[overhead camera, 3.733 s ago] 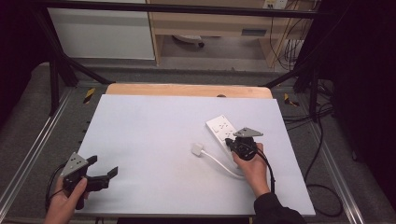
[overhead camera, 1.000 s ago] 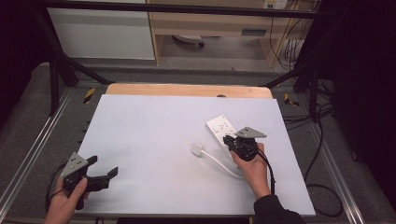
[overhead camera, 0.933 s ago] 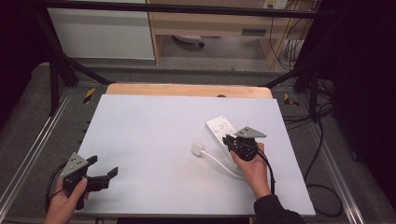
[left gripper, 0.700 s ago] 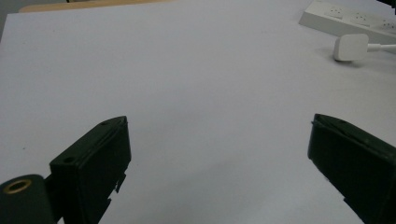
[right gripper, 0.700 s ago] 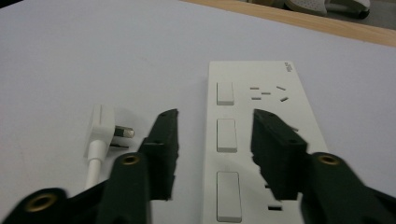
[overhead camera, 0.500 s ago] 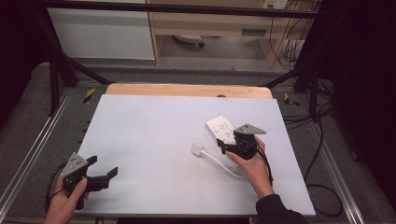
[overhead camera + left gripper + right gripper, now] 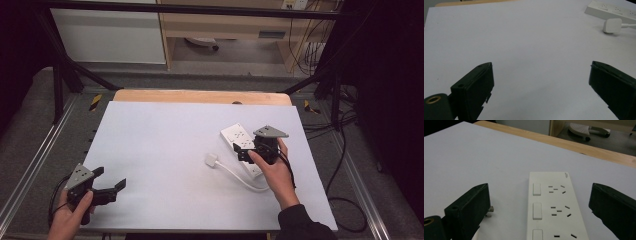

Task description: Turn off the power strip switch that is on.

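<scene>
The right gripper [image 7: 246, 153] has drifted left over the power strip [image 7: 554, 207], jaws wide and empty. It probably heads for the plug [image 7: 212, 160]. The left gripper [image 7: 111, 186] rests idle, open, holding nothing.

The white table [image 7: 165, 150] is bright and evenly lit from above, with a dark room around it. Shadows are soft and small. The black jaws up close look a little blurry. There is no glare.

A smooth white plastic power strip [image 7: 554, 207] lies on the matt table [image 7: 160, 150] (wooden far edge).
</scene>
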`<state>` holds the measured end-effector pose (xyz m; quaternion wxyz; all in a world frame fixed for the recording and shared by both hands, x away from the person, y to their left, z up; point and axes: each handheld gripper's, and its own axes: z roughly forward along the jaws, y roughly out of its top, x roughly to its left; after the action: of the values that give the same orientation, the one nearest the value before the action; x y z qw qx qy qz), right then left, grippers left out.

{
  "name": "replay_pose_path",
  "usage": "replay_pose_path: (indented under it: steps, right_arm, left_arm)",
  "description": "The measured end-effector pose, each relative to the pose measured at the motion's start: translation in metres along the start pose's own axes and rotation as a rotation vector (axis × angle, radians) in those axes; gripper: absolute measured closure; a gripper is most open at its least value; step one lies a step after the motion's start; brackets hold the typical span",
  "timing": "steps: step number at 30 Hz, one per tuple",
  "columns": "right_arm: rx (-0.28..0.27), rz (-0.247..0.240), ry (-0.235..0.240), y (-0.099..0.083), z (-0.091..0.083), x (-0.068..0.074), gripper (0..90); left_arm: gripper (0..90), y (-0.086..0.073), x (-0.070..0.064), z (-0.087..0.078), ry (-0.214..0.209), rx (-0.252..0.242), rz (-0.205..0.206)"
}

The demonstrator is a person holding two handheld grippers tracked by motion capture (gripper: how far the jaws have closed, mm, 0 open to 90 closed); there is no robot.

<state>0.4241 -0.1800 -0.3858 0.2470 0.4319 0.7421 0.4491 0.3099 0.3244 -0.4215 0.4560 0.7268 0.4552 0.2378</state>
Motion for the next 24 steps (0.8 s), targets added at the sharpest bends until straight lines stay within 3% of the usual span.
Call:
replay_pose_path:
  steps: [13, 24]
  right_arm:
    - [-0.085, 0.008, -0.004, 0.010, -0.032, -0.009, 3.3]
    - [-0.159, 0.017, -0.059, -0.009, -0.071, -0.034, 3.4]
  left_arm:
    - [5.8, 0.000, 0.000, 0.000, 0.000, 0.000, 0.001]
    - [5.8, 0.000, -0.001, 0.000, -0.001, 0.002, 0.001]
